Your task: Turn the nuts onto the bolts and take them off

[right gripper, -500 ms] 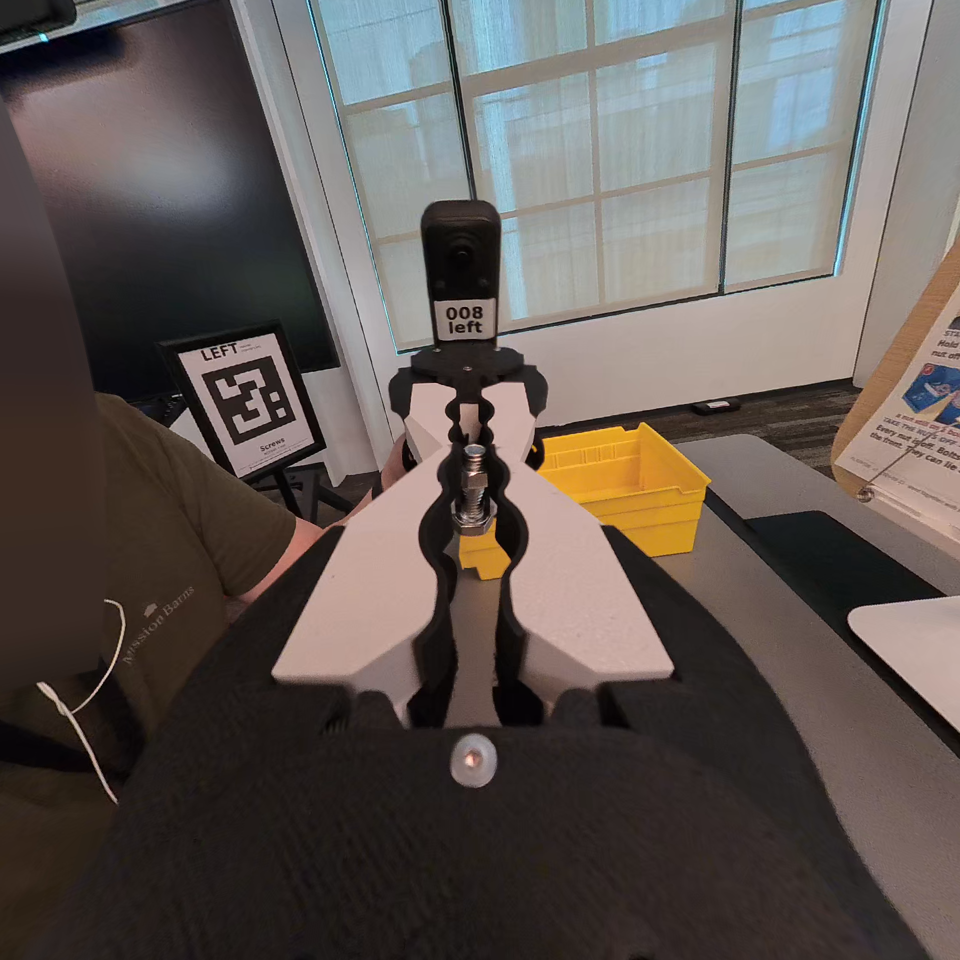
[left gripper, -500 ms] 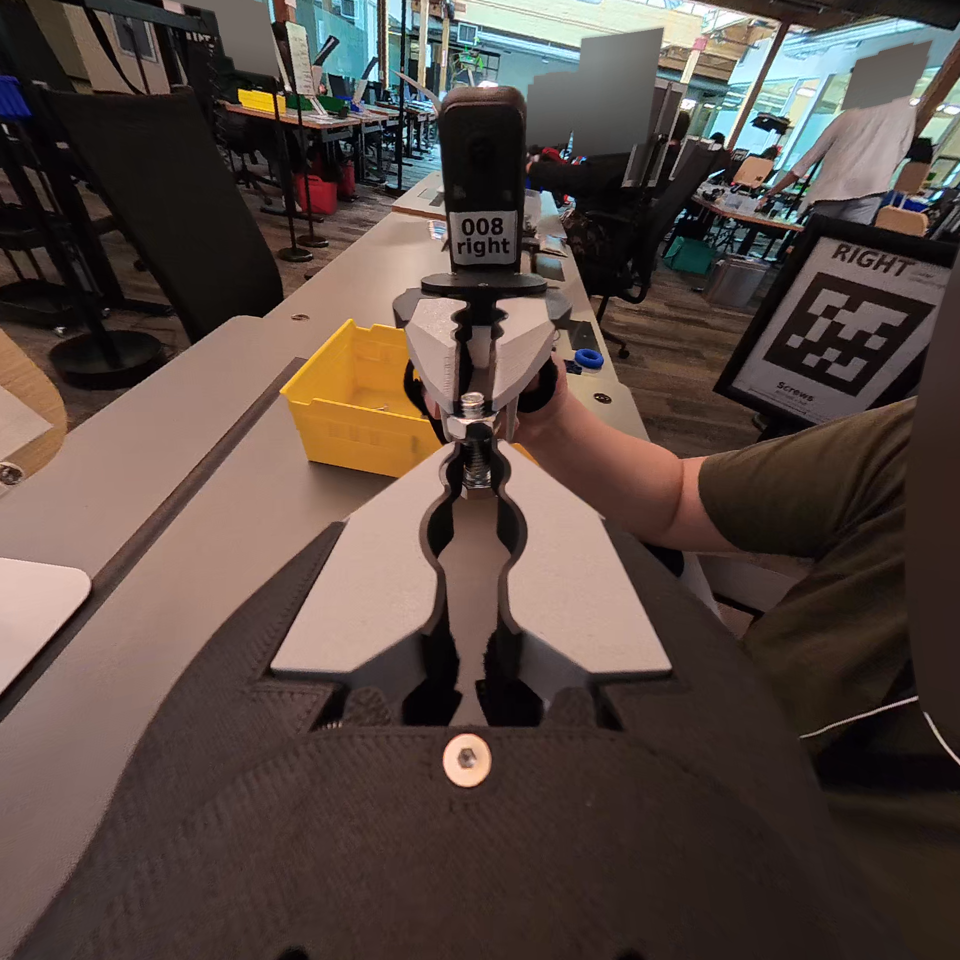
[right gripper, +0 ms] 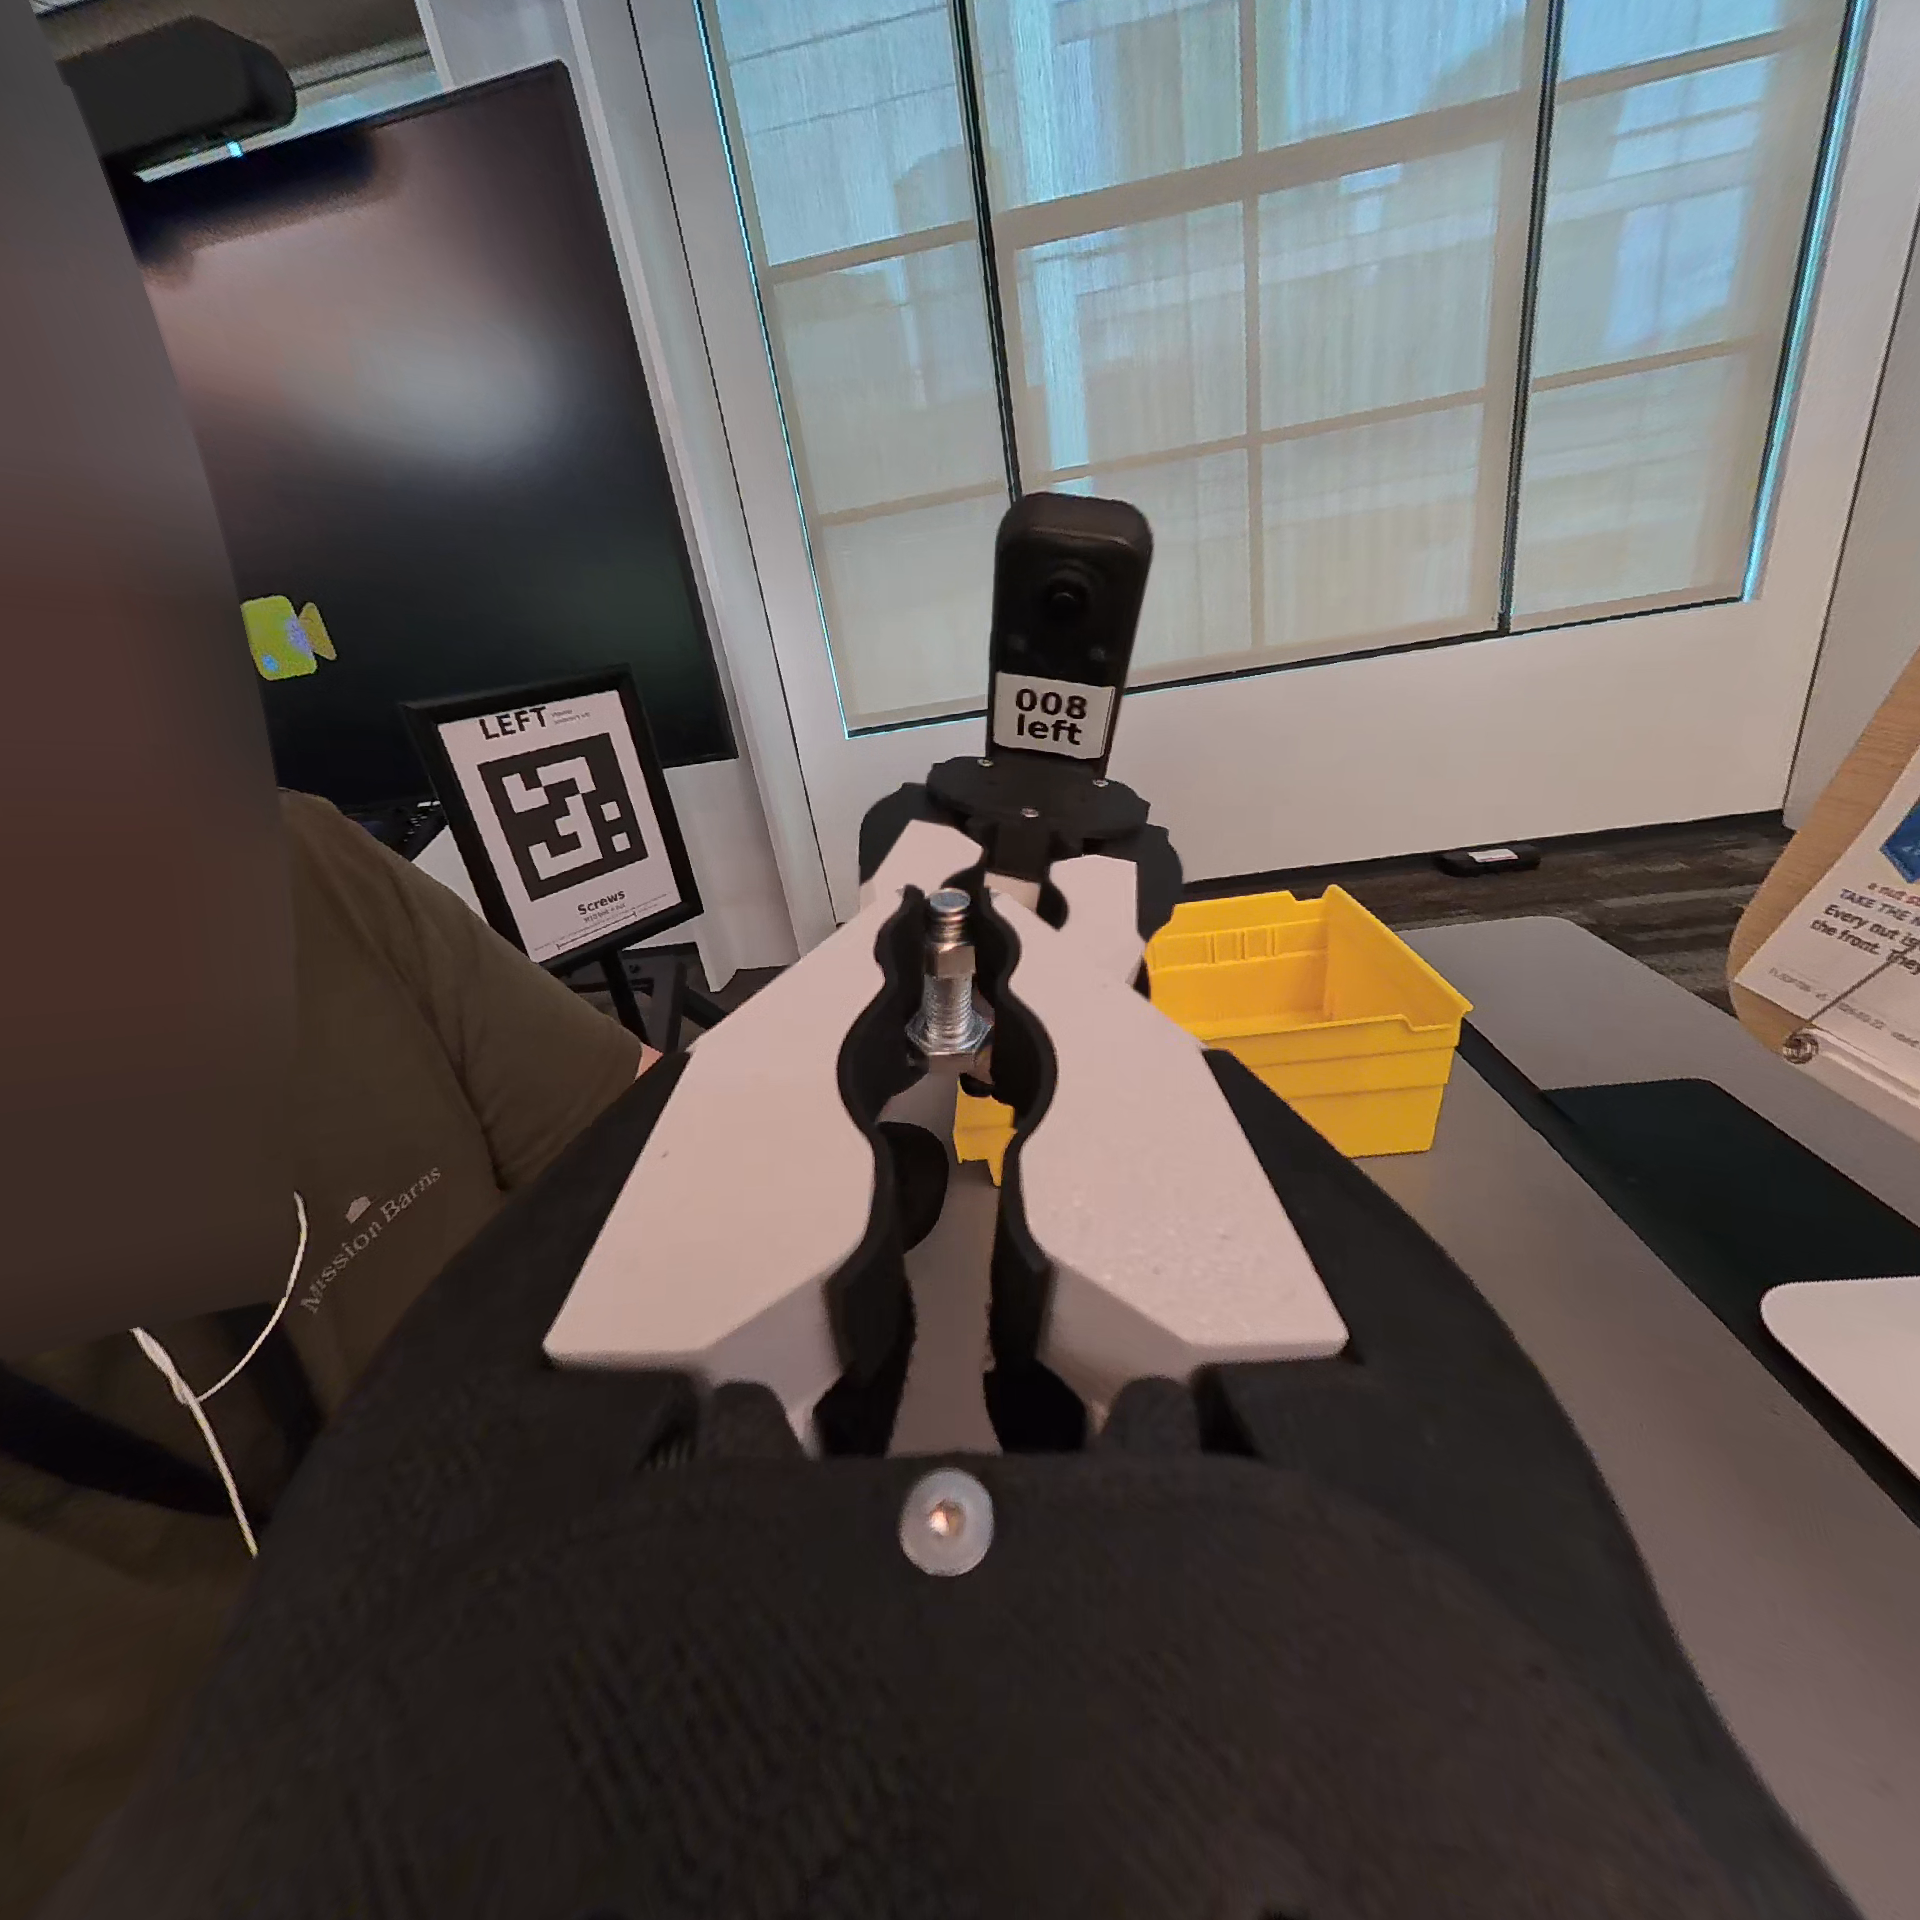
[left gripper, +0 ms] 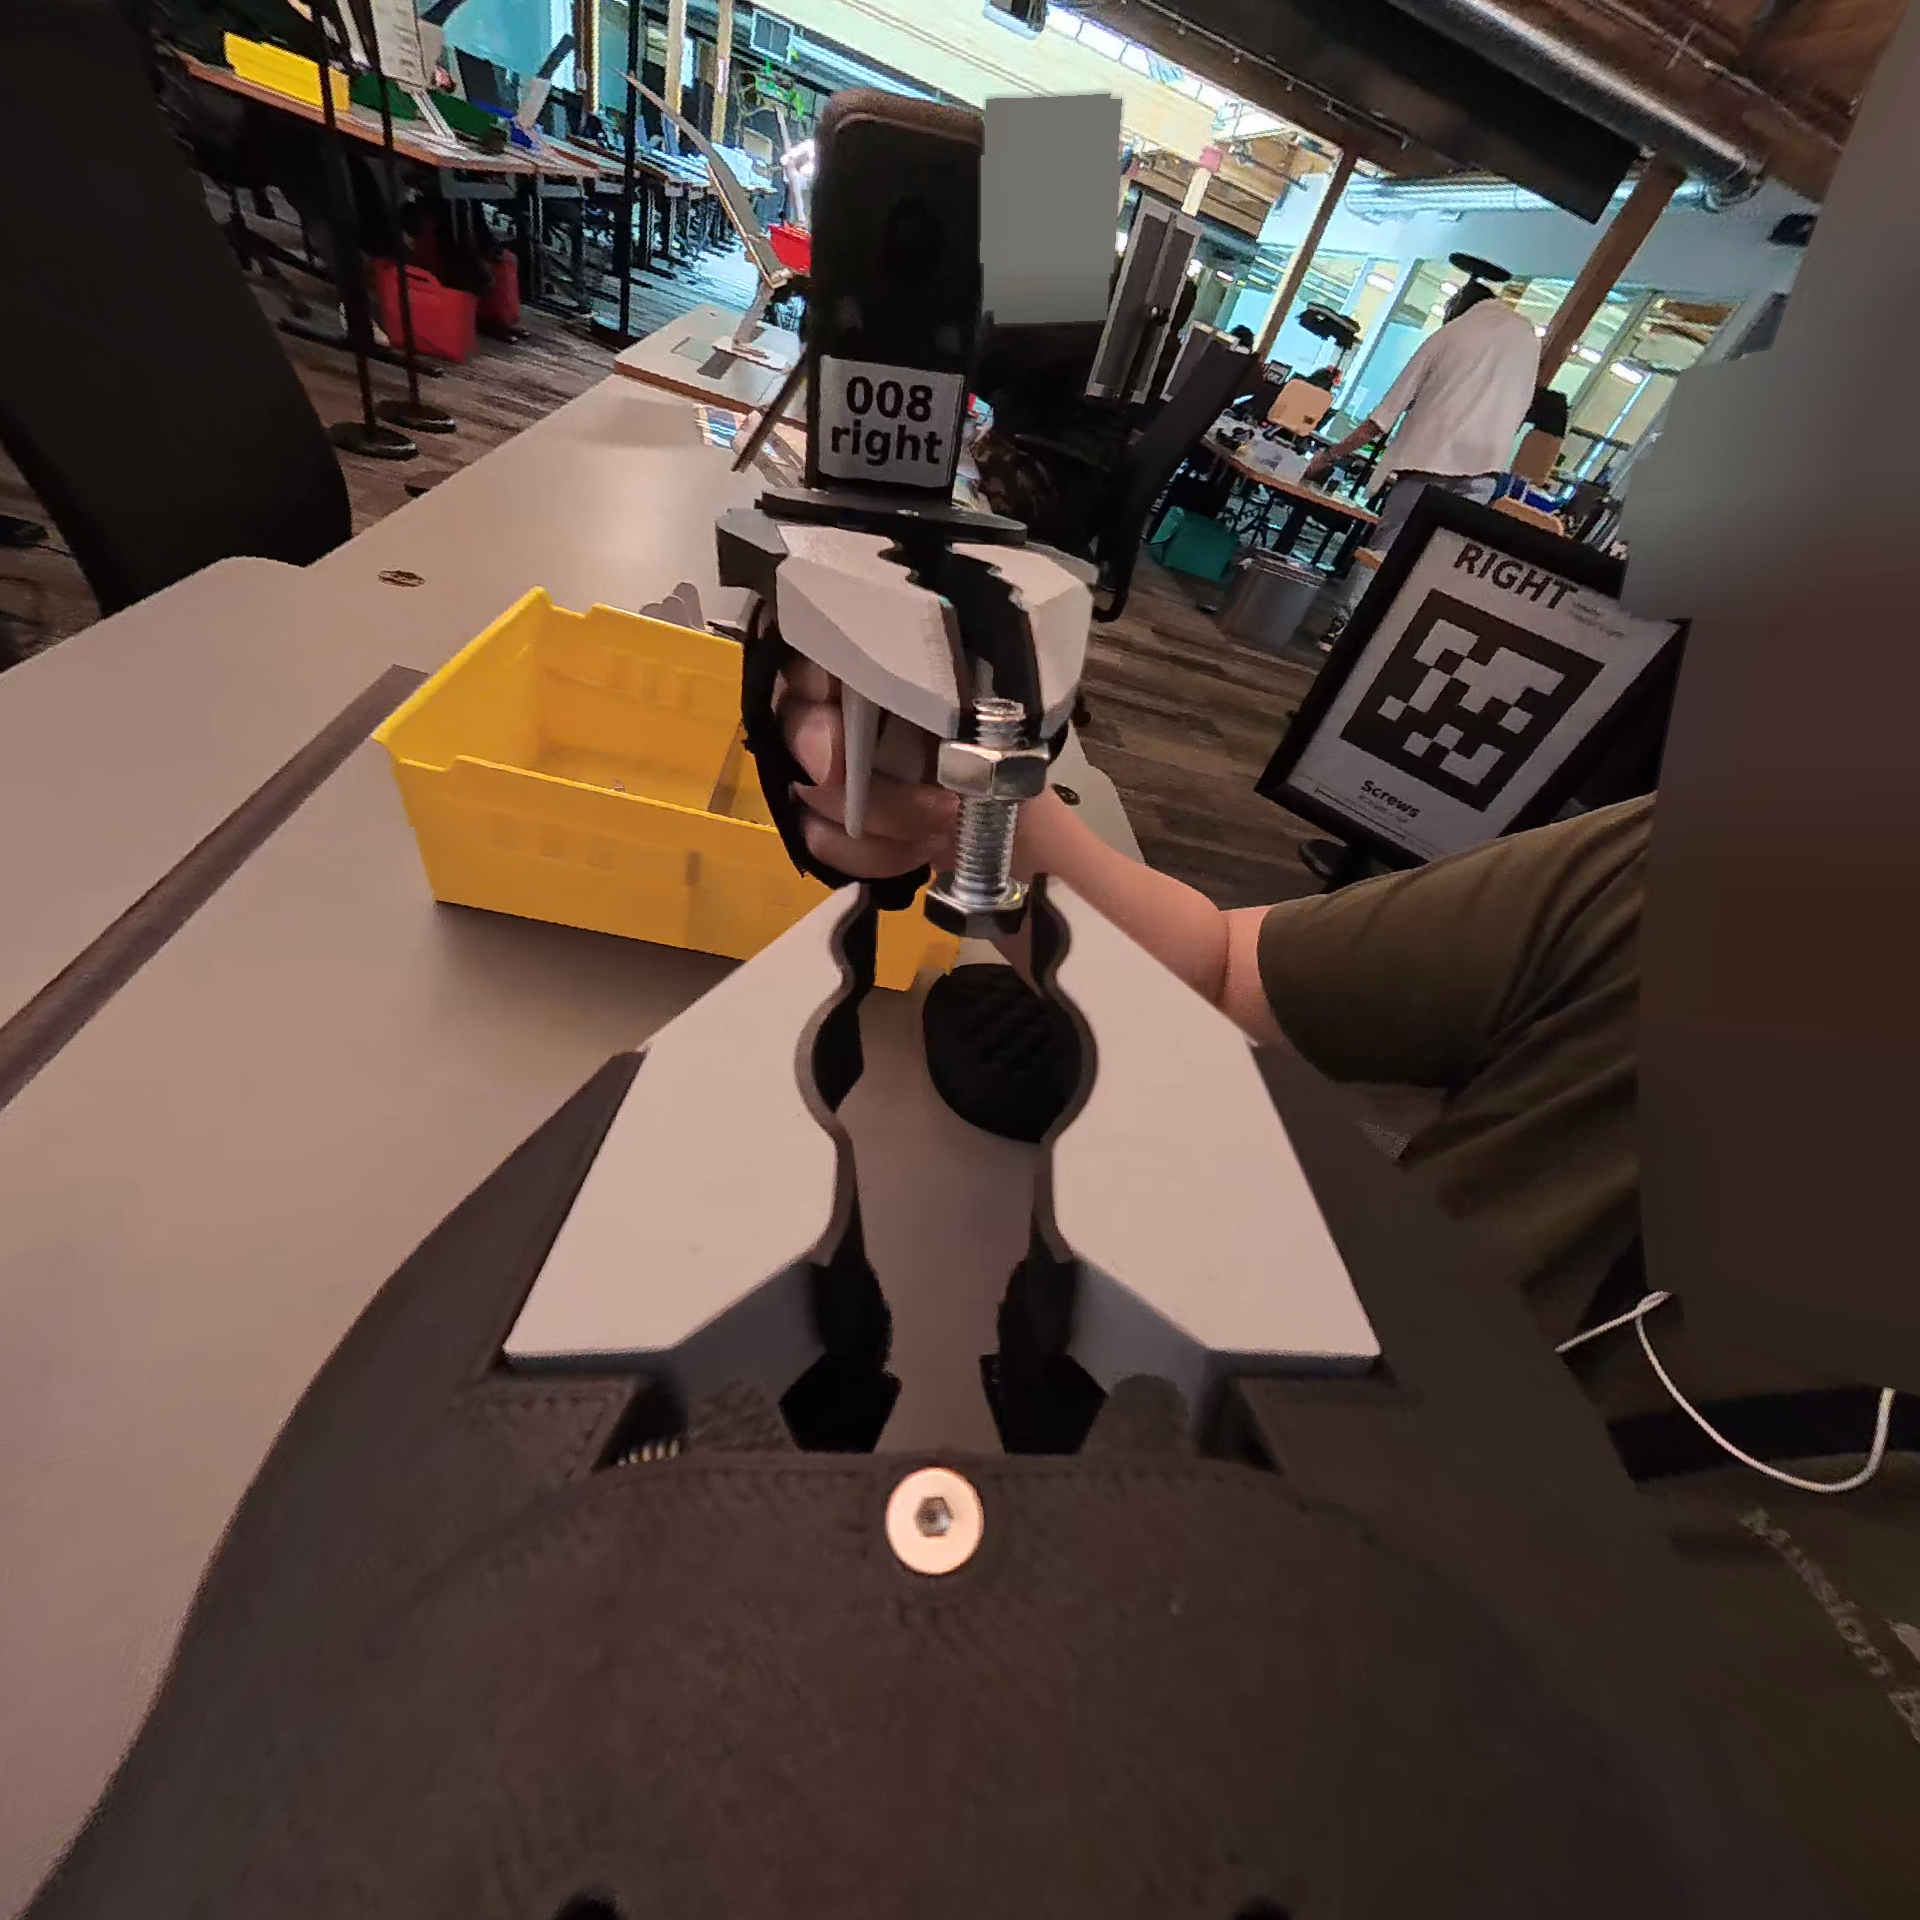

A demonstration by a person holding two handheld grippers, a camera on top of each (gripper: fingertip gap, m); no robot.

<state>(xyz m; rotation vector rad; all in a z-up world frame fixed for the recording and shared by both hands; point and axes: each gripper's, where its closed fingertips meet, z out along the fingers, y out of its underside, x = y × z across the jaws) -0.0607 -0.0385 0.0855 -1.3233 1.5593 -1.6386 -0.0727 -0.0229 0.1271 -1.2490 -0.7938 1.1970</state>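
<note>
A steel bolt (left gripper: 977, 831) hangs in the air between my two grippers, which face each other. My right gripper (right gripper: 961, 935) is shut on the bolt's larger hex end (right gripper: 945, 1039), which sits in a hollow of its black pads. It also shows in the left wrist view (left gripper: 987, 712), twisted to one side. A nut (left gripper: 977, 906) sits near the bolt's other end and also shows in the right wrist view (right gripper: 948, 977). My left gripper (left gripper: 948, 904) stands open around that nut. The nut lies against the right pad, with a gap on its left side.
A yellow bin (left gripper: 582, 790) stands on the grey table (left gripper: 260, 1039) just behind the grippers. A framed marker sign (left gripper: 1475, 686) stands at the right, another (right gripper: 561, 821) at the left. The person's forearm (left gripper: 1143, 914) reaches in from the right. A white pad (right gripper: 1849, 1351) lies at the table's right edge. There is about 4 cm between the tips of the two grippers.
My left jaws have spread apart and let go of the bolt. The left gripper has tilted, so the bolt now sits right of centre. The right gripper keeps its hold.
</note>
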